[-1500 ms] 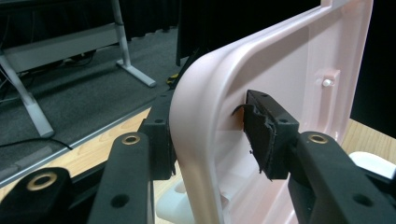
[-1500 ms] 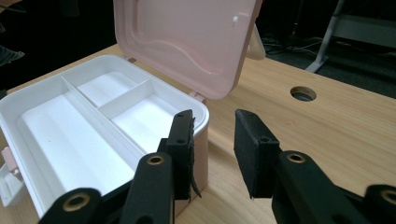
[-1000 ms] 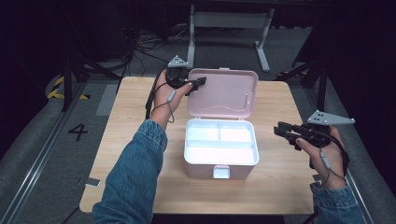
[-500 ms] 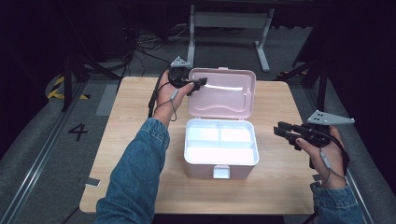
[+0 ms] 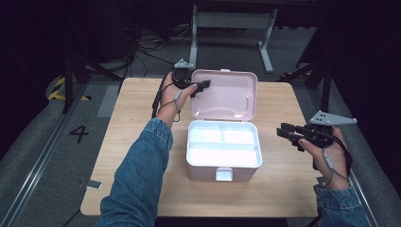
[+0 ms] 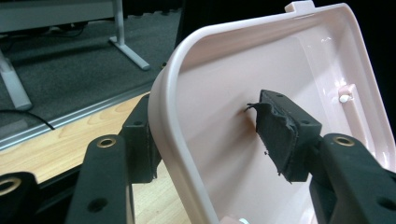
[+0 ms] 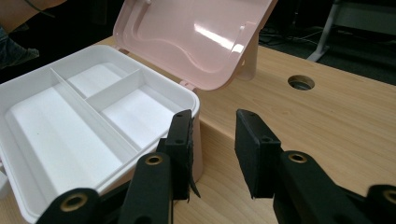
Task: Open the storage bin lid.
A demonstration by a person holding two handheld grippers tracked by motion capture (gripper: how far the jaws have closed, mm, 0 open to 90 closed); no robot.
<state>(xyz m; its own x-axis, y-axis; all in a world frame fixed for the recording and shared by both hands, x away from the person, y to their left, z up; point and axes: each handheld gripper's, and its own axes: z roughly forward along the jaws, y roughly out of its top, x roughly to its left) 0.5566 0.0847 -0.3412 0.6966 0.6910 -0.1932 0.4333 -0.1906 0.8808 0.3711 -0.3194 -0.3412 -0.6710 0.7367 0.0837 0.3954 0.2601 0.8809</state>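
Table [image 5: 142,142] of pale wood filled the middle of the high view, with a round hole [image 7: 301,82] in its top seen from the right gripper view. On it, near the centre, sat the pink box [image 5: 224,168], its latch tab facing you at the near edge. Its lid [image 5: 227,97] stood open at the far side, tilted back on the hinge, the inner face turned toward you. Inside the box lay a white tray [image 5: 222,146], split into one long compartment on the near side and two smaller ones on the far side.

You had reached your left arm, in a denim sleeve [image 5: 137,175], across the table's left half to the lid's far left corner. Your left gripper [image 5: 201,86] sat at that corner. In the left gripper view, its jaws straddled the lid's rim [image 6: 161,121], one pad behind the lid and the other [image 6: 280,135] inside against the pink face. The gap was narrow, but I cannot tell whether they actually pinched the plastic or just bracketed it.

Your right gripper [image 5: 289,135] hovered off the box's right side, pointing left toward it and well apart from the left one. Its jaws stood parted by a moderate gap with nothing between them; its left pad [image 7: 182,149] appeared just beside the box's right wall.
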